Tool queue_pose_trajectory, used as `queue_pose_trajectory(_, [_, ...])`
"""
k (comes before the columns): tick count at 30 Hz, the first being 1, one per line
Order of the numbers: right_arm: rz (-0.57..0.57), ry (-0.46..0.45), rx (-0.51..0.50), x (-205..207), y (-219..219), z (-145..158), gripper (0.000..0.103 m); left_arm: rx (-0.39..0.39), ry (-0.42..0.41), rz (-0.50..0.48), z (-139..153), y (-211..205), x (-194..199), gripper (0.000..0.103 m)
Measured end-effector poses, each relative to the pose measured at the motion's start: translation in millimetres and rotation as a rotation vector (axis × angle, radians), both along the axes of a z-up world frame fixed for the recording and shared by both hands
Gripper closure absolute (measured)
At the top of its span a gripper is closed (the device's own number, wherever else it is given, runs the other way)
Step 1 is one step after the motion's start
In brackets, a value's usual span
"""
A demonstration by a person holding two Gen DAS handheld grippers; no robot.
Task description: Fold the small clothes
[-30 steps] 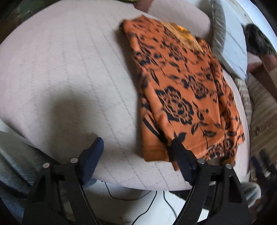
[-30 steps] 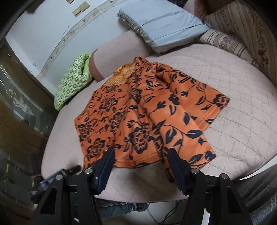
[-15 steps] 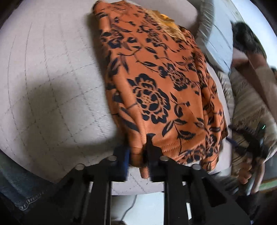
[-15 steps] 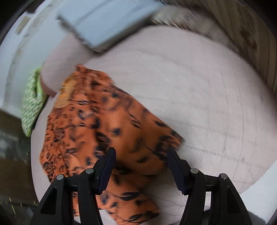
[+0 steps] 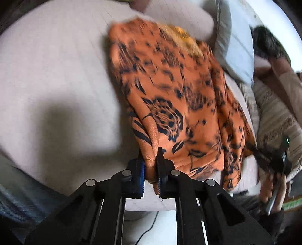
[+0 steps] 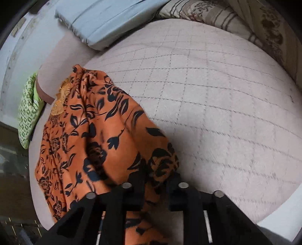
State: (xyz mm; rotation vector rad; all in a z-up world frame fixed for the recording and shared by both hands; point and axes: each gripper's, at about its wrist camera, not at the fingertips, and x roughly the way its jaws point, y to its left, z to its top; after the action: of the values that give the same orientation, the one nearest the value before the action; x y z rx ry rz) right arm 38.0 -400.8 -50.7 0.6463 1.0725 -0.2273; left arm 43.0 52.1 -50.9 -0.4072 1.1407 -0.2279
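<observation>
The orange flowered garment (image 5: pixel 175 105) is lying on a pink quilted bed (image 6: pixel 217 105) near a blue pillow (image 6: pixel 105 20). The jaws of both the left gripper (image 5: pixel 151 167) and the right gripper (image 6: pixel 154 190) have just been closing and are pinching its hem.

Soft daylight, motion blur, fisheye-dark corners

A bedroom in a home is shown. A bed covered by a pale quilted bedspread (image 6: pixel 217 105) with stitched diamond lines is spread ahead of the fingers in both views. A light blue pillow (image 6: pixel 105 20) is laid at the far edge, well beyond the fingers, and patterned beige cushions (image 6: pixel 213 13) are seen to the far right. A green patterned cloth (image 6: pixel 28 111) is tucked at the left, against a white wall (image 6: pixel 11 49).
</observation>
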Motion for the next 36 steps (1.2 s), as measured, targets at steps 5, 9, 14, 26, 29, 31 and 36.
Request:
queue_pose_trajectory(5, [0.033,-0.137,0.1,-59,25,50,0.092,-0.044,-0.071,0.091,52,58,-7,0.095])
queue_pose_trajectory(9, [0.044,-0.131,0.032,-117,64,58,0.093,0.004,-0.056,0.085,66,87,-13,0.095])
queue_pose_trajectory(14, [0.079,0.065,-0.095,-105,84,0,0.092,0.036,0.117,0.033,12,85,4,0.093])
queue_pose_trajectory(26, [-0.029,-0.415,-0.221,-119,93,116,0.039,-0.024,-0.197,0.152,91,94,-25,0.026])
queue_pose_trajectory(29, [0.11,-0.453,-0.096,-85,110,120,0.039,0.01,-0.156,0.055,88,59,-8,0.026])
queue_pose_trajectory(31, [0.214,-0.444,0.004,-49,124,119,0.039,0.038,-0.139,-0.008,78,30,7,0.026])
queue_pose_trajectory(36, [0.367,-0.399,0.09,20,169,89,0.039,0.159,0.0,-0.037,-4,-21,42,0.027])
